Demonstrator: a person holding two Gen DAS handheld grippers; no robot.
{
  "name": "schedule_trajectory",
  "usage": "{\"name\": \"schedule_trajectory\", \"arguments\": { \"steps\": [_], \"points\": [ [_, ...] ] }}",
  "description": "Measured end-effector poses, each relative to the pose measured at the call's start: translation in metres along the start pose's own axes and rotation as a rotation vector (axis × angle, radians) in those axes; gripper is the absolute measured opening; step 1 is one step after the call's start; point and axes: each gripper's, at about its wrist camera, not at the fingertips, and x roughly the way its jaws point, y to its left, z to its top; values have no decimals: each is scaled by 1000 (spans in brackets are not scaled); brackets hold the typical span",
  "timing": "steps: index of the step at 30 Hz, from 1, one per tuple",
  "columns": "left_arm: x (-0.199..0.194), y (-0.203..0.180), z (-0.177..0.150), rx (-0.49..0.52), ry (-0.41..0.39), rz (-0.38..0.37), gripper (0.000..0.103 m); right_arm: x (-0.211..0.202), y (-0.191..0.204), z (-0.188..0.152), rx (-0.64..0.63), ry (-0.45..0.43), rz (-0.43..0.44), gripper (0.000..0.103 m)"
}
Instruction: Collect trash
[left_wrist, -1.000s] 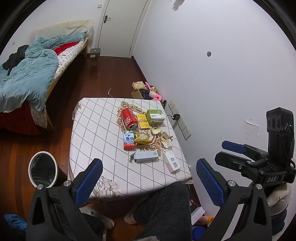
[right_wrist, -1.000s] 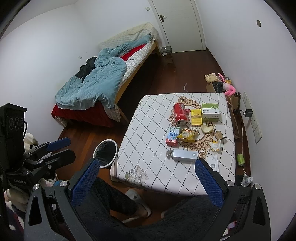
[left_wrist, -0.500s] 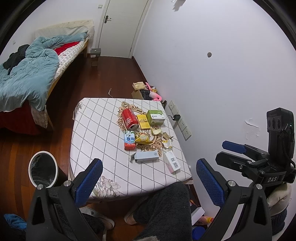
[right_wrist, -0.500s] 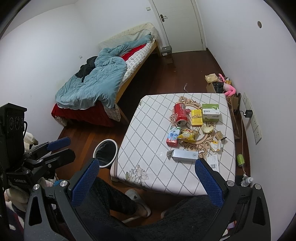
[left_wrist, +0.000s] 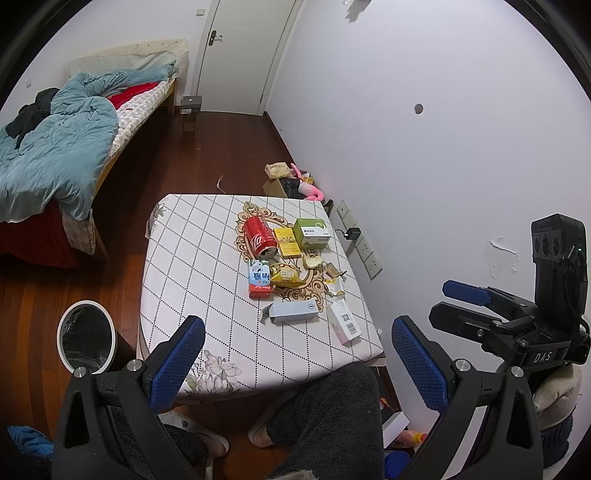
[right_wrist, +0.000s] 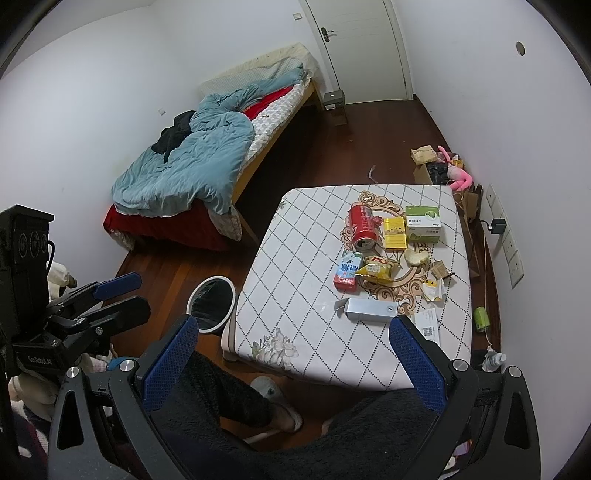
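Observation:
Trash lies on the white quilted table (left_wrist: 192, 258): a red can (left_wrist: 259, 236) on its side, a yellow box (left_wrist: 286, 242), a green box (left_wrist: 311, 232), a milk carton (left_wrist: 258, 278), a yellow snack bag (left_wrist: 284, 275), a grey box (left_wrist: 293, 311), a white box (left_wrist: 343, 321) and wrappers (left_wrist: 334, 280). A white-rimmed bin (left_wrist: 85, 339) stands on the floor left of the table. My left gripper (left_wrist: 295, 354) is open and empty, held above the table's near edge. My right gripper (right_wrist: 291, 354) is open and empty too; the can (right_wrist: 362, 227) and the bin (right_wrist: 211, 303) show beyond it.
A bed (left_wrist: 55, 155) with a blue duvet stands at the left. A white wall (left_wrist: 406, 147) with sockets runs along the right of the table. Clutter (left_wrist: 291, 181) lies on the floor behind the table. My legs (left_wrist: 325, 417) are under the near edge.

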Motion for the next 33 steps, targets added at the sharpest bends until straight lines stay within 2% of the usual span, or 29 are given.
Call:
{"name": "schedule_trajectory", "arguments": {
  "steps": [31,33],
  "points": [
    [1,3,-3,0,11,-4,103,-3,2,1,1,-2,-1,103],
    [3,3,-3,8,7,12,103,8,-2,-3,13,-4,-21,103]
  ]
}}
